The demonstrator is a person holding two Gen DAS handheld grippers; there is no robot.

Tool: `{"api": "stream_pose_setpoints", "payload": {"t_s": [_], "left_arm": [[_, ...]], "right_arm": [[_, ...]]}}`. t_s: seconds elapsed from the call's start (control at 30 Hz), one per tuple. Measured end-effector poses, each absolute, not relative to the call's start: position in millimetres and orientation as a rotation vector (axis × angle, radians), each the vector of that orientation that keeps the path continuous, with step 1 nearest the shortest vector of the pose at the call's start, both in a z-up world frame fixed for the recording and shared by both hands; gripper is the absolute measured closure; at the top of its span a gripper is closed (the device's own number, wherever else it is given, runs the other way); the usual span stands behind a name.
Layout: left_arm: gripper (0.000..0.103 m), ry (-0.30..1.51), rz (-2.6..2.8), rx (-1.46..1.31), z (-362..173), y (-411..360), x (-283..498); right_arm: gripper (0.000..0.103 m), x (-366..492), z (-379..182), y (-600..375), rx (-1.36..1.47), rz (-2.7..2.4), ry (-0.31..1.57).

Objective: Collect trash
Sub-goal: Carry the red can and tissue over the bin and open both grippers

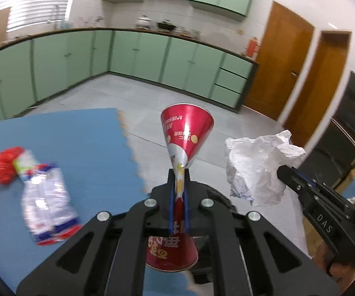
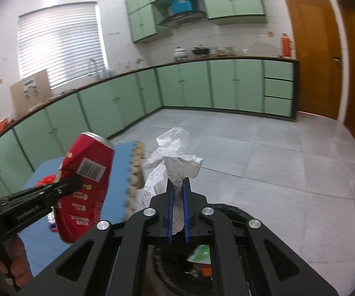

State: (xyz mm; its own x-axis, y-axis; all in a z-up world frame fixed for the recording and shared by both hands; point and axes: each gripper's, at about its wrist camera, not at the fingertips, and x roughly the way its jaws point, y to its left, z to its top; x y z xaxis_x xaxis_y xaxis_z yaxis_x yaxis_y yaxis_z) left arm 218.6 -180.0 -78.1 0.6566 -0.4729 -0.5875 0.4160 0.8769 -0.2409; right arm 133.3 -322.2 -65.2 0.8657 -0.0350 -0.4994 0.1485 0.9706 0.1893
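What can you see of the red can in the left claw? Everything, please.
The red can is thin, shiny metal with white and yellow print and a barcode label. It is crushed flat at its middle, where the left claw is shut on it, and flares out at both ends. It is held in the air above the edge of the blue mat, touching only the claw.

One red can (image 1: 186,133), one crumpled paper (image 1: 258,165), two wrappers (image 1: 46,197).
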Motion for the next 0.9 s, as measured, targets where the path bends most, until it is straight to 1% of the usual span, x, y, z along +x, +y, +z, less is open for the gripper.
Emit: {"api": "stream_pose_setpoints", "payload": {"t_s": [0.27, 0.47, 0.53, 0.57, 0.6, 0.63, 0.67, 0.7, 0.83, 0.9], "left_arm": [[0.098, 0.743, -0.630, -0.071, -122.5, -257.4, 227.9], [0.097, 0.800, -0.636, -0.024, -153.8, -282.3, 251.3], [0.096, 0.818, -0.627, -0.021, -161.7, -285.1, 257.5], [0.087, 0.823, -0.627, -0.027, -163.7, -285.3, 260.0], [0.079, 0.825, -0.623, -0.031, -164.5, -287.0, 262.9], [0.063, 0.817, -0.614, -0.037, -165.0, -286.1, 262.6], [0.058, 0.809, -0.611, -0.040, -164.5, -284.4, 262.3], [0.058, 0.803, -0.609, -0.036, -164.0, -283.8, 262.8], [0.058, 0.795, -0.602, -0.040, -158.5, -277.9, 264.9], [0.057, 0.789, -0.596, -0.044, -153.6, -274.2, 263.5]], "right_arm": [[0.096, 119.0, -97.3, -376.0, 0.250, -0.216, 0.584], [0.096, 131.1, -131.6, -399.0, 0.278, -0.253, 0.646], [0.093, 135.7, -139.1, -402.3, 0.285, -0.256, 0.660], [0.091, 140.1, -141.9, -403.5, 0.288, -0.253, 0.670], [0.090, 141.2, -144.0, -402.3, 0.288, -0.253, 0.674], [0.089, 142.7, -145.9, -402.2, 0.284, -0.256, 0.676], [0.084, 144.4, -145.8, -401.4, 0.282, -0.255, 0.677], [0.079, 145.2, -145.3, -400.6, 0.282, -0.255, 0.676], [0.071, 142.0, -142.0, -401.4, 0.288, -0.265, 0.657], [0.058, 140.0, -138.1, -402.3, 0.288, -0.273, 0.644]]}}
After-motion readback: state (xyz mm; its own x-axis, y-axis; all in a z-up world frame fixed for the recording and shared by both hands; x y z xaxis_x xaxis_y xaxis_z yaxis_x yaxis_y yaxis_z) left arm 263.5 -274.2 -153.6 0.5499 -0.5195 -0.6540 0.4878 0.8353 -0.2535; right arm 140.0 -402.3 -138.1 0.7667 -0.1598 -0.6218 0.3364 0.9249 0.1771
